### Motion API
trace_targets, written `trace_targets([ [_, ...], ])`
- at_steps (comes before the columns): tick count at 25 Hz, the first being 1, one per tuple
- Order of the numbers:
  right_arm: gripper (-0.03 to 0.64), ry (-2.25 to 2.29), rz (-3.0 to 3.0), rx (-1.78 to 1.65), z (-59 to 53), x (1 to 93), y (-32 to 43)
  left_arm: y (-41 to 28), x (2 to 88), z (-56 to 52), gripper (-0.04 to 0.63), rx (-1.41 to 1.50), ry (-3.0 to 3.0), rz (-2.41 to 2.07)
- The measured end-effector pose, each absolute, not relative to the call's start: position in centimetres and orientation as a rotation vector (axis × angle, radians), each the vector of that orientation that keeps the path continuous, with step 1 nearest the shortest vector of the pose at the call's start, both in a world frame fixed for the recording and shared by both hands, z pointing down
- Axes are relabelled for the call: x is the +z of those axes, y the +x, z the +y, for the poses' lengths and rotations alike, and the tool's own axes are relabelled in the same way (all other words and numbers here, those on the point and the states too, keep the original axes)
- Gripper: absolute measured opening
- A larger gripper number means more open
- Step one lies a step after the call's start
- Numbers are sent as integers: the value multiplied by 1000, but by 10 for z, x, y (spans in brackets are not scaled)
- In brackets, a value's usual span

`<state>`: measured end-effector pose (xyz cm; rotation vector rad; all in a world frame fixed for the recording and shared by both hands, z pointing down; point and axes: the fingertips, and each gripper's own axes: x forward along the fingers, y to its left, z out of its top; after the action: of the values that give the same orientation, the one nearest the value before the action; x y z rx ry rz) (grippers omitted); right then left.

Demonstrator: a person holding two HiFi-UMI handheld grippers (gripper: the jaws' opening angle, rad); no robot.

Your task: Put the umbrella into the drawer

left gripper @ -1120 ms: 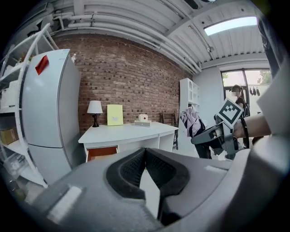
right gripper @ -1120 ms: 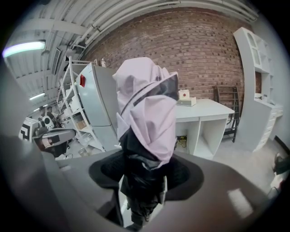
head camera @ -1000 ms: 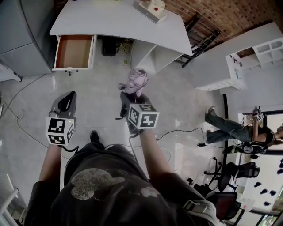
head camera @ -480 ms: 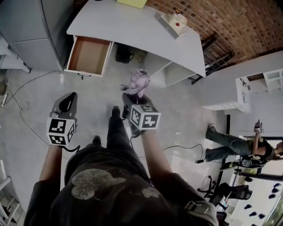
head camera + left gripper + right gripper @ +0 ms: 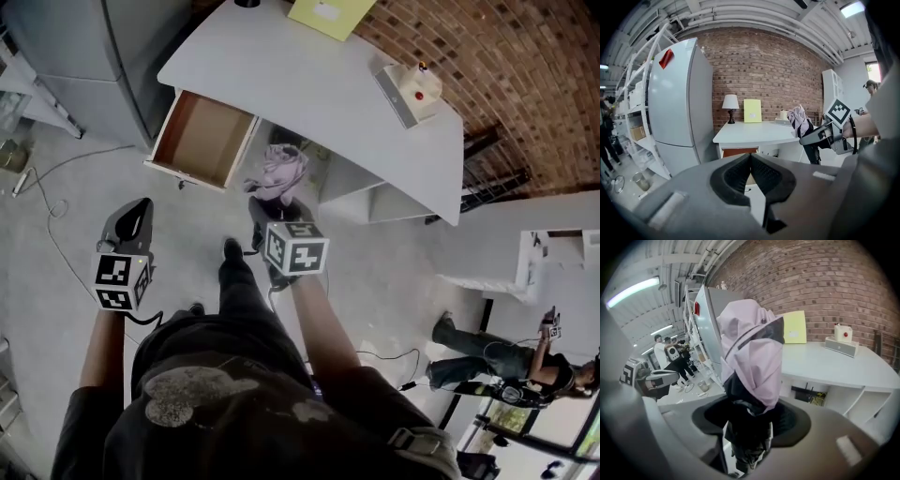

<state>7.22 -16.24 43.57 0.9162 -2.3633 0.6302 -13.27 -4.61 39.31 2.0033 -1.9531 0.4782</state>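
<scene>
Between the clamped jaws of the right gripper [image 5: 749, 427] stands the folded umbrella [image 5: 752, 352]: crumpled pale-pink fabric above a black lower section. It is held above the floor, near the open brown-lined drawer [image 5: 202, 141]. The left gripper [image 5: 750, 157] has its jaws together, holding nothing.

Right gripper [image 5: 265, 201] clamps the dark end of the folded pink-and-black umbrella [image 5: 282, 171] — the bundle pokes out just beside the open drawer [image 5: 187, 175] of the white desk [image 5: 300, 84]. Left gripper [image 5: 134, 214] hangs well apart, over the grey floor [image 5: 56, 234]. On the desktop — a yellow folder [image 5: 330, 13] and a white box [image 5: 411, 96].
</scene>
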Motion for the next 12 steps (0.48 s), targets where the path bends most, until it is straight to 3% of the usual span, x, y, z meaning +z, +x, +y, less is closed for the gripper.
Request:
trace_targets([
  [12, 245, 463, -2334, 570, -239, 500, -4, -155, 397, -100, 11, 492, 1696, -2183],
])
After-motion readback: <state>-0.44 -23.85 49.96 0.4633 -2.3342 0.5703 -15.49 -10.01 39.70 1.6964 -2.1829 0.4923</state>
